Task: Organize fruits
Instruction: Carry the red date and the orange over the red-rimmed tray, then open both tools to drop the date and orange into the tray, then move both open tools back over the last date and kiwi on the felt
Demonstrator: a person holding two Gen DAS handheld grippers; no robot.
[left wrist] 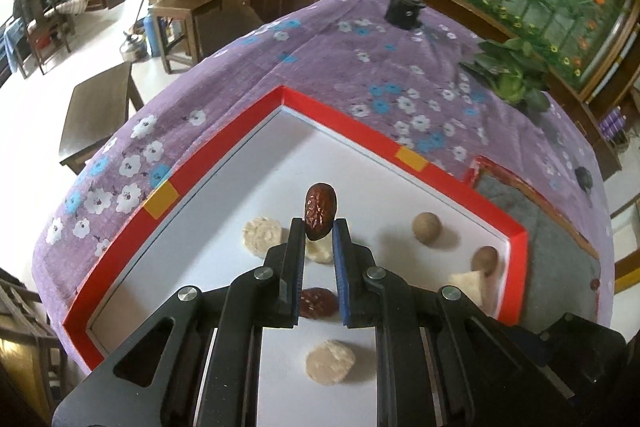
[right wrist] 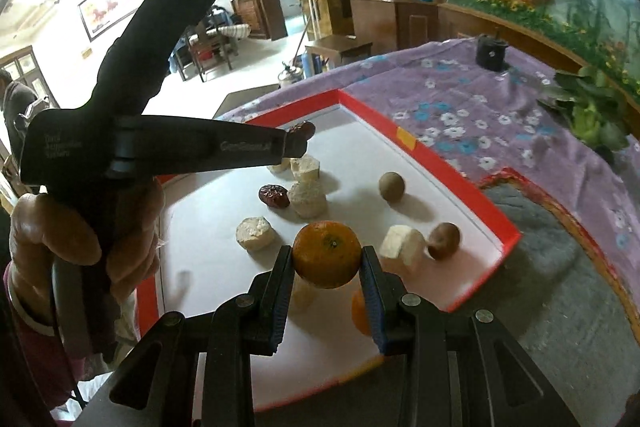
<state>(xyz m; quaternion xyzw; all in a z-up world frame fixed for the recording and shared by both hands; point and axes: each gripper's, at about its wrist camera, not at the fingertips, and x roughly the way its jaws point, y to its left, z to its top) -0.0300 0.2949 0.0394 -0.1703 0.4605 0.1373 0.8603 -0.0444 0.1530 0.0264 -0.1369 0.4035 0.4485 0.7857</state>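
Closest to me on the right, my right gripper (right wrist: pixel 326 254) is clamped on a small orange (right wrist: pixel 326 253), both pads pressing its sides and the fruit lifted above the white floor of the red-rimmed tray (right wrist: pixel 432 155). Just under the right finger a second orange piece (right wrist: pixel 360 311) peeks out, lying on the tray. Beside the held orange sit a pale cut chunk (right wrist: pixel 400 247) and, touching it, a brown round fruit (right wrist: pixel 443 246).

On the left, my left gripper (left wrist: pixel 318 227) is clenched on a red date (left wrist: pixel 320 211), pinched at its lower end so it stands upright above the fingertips. Below that gripper, between its fingers, another date (left wrist: pixel 318 303) lies on the tray floor, and nearer still a pale round slice (left wrist: pixel 330 362). From the right wrist view I see the hand (right wrist: pixel 80 239) holding the left gripper, its tip carrying the date over the far part of the tray.

Farther in, another pale round slice (left wrist: pixel 262 233) and a tan ball-shaped fruit (left wrist: pixel 427 229) rest apart on the white floor. The tray sits on a purple flowered cloth (left wrist: pixel 360 67), with a grey mat (left wrist: pixel 556 247) just beside the tray's right edge. Beyond, a green leafy plant (left wrist: pixel 512 75) and a small black object (left wrist: pixel 404 9) stand on the cloth near its far edge.
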